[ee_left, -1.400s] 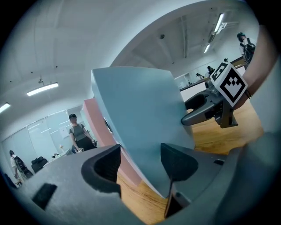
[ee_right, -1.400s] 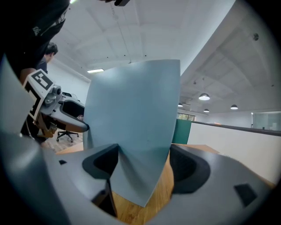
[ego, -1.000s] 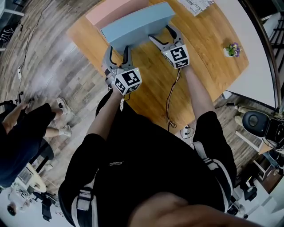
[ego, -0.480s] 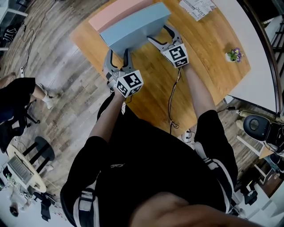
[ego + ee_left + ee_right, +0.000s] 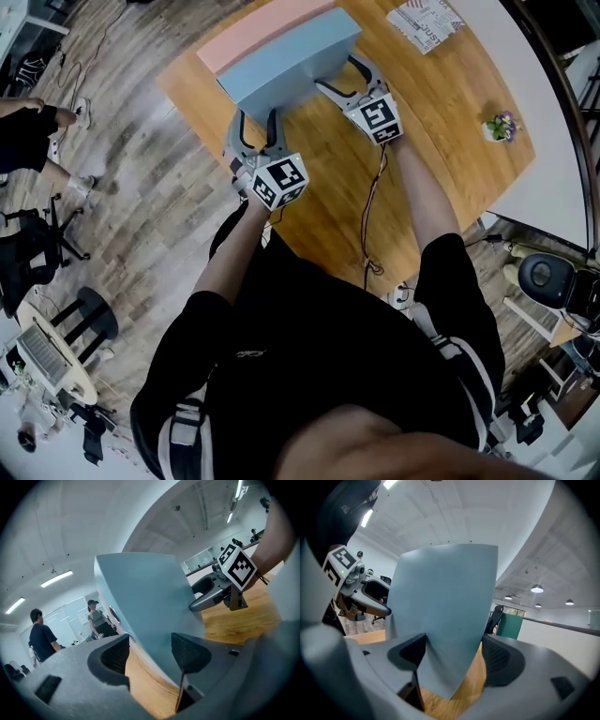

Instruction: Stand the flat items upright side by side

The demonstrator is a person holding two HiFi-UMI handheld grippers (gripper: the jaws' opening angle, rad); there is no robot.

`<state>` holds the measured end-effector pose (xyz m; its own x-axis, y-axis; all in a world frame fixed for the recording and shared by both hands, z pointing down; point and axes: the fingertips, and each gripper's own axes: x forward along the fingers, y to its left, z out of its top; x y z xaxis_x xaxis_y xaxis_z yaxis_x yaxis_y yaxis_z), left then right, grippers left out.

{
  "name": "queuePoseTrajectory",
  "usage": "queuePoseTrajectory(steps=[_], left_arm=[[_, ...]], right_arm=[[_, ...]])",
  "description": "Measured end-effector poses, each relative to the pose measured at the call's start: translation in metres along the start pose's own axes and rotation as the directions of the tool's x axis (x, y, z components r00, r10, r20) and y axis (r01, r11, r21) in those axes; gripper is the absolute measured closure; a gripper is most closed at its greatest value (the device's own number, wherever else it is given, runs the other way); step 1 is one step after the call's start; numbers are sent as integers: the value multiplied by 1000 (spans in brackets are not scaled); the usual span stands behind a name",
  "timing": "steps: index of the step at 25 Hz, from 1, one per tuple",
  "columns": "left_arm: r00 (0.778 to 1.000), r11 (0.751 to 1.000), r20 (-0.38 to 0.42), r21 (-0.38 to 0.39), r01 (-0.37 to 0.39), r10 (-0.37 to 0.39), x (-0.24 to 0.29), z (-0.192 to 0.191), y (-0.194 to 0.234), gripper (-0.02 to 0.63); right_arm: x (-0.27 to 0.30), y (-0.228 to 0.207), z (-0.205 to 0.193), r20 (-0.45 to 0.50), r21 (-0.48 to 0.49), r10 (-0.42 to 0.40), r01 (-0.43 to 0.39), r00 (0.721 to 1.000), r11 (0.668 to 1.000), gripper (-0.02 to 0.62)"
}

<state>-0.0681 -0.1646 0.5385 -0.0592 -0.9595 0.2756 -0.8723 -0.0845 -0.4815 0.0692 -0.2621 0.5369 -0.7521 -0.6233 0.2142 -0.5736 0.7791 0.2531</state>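
Note:
A thick blue slab (image 5: 286, 61) stands on edge on the wooden table (image 5: 441, 112), and a pink slab (image 5: 258, 33) stands right behind it, face to face. My left gripper (image 5: 253, 122) is at the blue slab's (image 5: 145, 602) near left end. Its jaws (image 5: 150, 648) are apart, with the slab's lower edge against the right pad and bare wood showing beside the left one. My right gripper (image 5: 345, 77) meets the slab's near right end. Its jaws (image 5: 452, 651) straddle the slab's (image 5: 445, 611) lower corner, which lies against the left pad, with a gap to the right pad.
A folded newspaper (image 5: 427, 21) lies at the table's far right and a small flower pot (image 5: 495, 103) near its right edge. A cable (image 5: 370, 202) hangs off the near edge. On the floor to the left are a person (image 5: 28, 141) and a stool (image 5: 80, 314).
Both slabs and both grippers keep their places on the table. The person on the floor at the left has walked away toward the upper left.

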Motion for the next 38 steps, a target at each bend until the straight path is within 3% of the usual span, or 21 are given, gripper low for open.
queuePoseTrajectory(steps=[17, 21, 28, 33, 38], left_arm=[[1000, 1000, 2, 0, 16, -16, 3, -2, 4, 318], [998, 998, -5, -22, 55, -55, 6, -4, 3, 307], [991, 990, -29, -48, 129, -131, -10, -16, 5, 304], [970, 957, -81, -201, 209, -229, -23, -36, -7, 310], [929, 916, -102, -237, 324, -356, -33, -55, -28, 319]], right_arm=[[8, -3, 1, 0, -18, 6, -6, 1000, 1000, 215], [7, -6, 2, -5, -23, -26, 26, 1000, 999, 206], [-10, -5, -3, -15, 76, -110, 111, 994, 991, 193], [-32, 4, -17, -53, 130, -180, 185, 982, 974, 206], [-67, 23, -34, -107, 207, -275, 292, 955, 934, 243]])
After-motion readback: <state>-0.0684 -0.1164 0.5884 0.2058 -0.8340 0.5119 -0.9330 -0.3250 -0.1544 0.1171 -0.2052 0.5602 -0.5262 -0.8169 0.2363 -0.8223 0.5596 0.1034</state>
